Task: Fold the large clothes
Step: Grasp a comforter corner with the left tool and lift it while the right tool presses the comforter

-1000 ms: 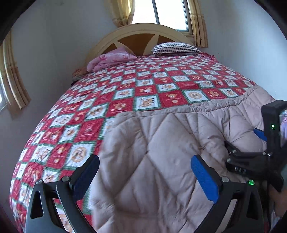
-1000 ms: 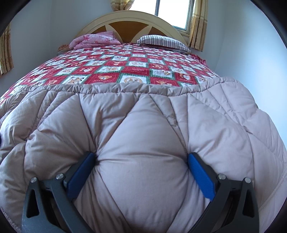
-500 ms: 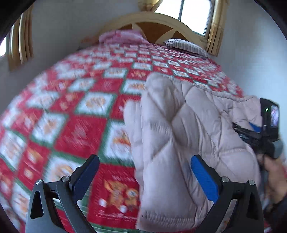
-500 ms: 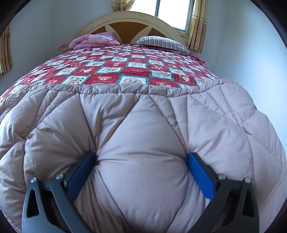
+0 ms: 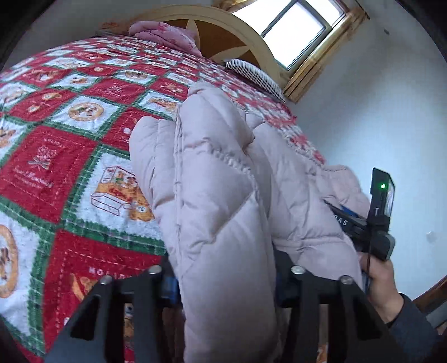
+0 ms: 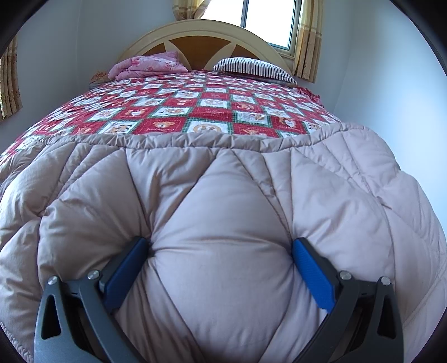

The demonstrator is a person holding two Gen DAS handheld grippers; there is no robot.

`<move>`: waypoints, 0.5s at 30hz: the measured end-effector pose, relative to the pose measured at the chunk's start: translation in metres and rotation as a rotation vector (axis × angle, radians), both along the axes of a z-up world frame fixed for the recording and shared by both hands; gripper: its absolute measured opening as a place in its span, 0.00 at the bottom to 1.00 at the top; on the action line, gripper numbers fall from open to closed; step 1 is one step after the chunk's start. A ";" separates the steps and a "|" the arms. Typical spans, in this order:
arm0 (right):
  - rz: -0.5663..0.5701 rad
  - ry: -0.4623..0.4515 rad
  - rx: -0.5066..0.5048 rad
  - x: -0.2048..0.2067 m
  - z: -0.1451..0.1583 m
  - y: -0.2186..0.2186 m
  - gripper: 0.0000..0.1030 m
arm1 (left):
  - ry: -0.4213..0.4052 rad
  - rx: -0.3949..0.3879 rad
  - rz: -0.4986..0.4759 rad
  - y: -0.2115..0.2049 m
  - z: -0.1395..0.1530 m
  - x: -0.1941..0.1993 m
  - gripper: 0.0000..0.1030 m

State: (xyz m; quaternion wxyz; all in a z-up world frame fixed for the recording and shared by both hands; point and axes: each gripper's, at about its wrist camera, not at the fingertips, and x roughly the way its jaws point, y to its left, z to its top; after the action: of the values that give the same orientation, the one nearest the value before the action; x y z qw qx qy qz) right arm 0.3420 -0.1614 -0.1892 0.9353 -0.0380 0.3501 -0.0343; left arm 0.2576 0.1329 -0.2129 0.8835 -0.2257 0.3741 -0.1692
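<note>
Left tongs (image 5: 226, 282) have just been closing, pinching the puffy beige quilted coat (image 5: 220, 201); right tongs (image 6: 220, 268), at three o'clock, clasp its padded bulge.

A home bedroom: a bed (image 6: 212, 111) with a quilt, arched headboard (image 6: 195, 42), pillow (image 6: 254, 68), folded blanket (image 6: 145, 65), and a curtained window (image 6: 268, 22).

Left tongs' (image 5: 226, 282) pads behind coat (image 5: 223, 195)
</note>
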 end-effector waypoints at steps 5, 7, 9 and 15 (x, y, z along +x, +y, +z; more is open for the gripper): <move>0.042 0.023 0.035 -0.006 0.011 -0.005 1.00 | -0.088 -0.073 -0.012 0.009 0.009 -0.017 0.31; 0.052 0.017 0.033 -0.021 0.025 -0.009 0.99 | -0.130 -0.096 -0.015 0.009 0.018 -0.024 0.31; 0.058 -0.019 0.022 -0.046 0.040 -0.013 1.00 | -0.175 -0.103 -0.027 0.004 0.028 -0.030 0.31; 0.112 0.082 -0.064 -0.058 -0.003 -0.004 1.00 | -0.332 -0.026 -0.098 -0.042 0.093 -0.040 0.31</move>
State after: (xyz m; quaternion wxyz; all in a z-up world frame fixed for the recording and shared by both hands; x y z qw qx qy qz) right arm 0.2838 -0.1658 -0.1920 0.9190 -0.0889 0.3840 0.0083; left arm 0.2177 0.0908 -0.1195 0.9207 -0.1875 0.2315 -0.2521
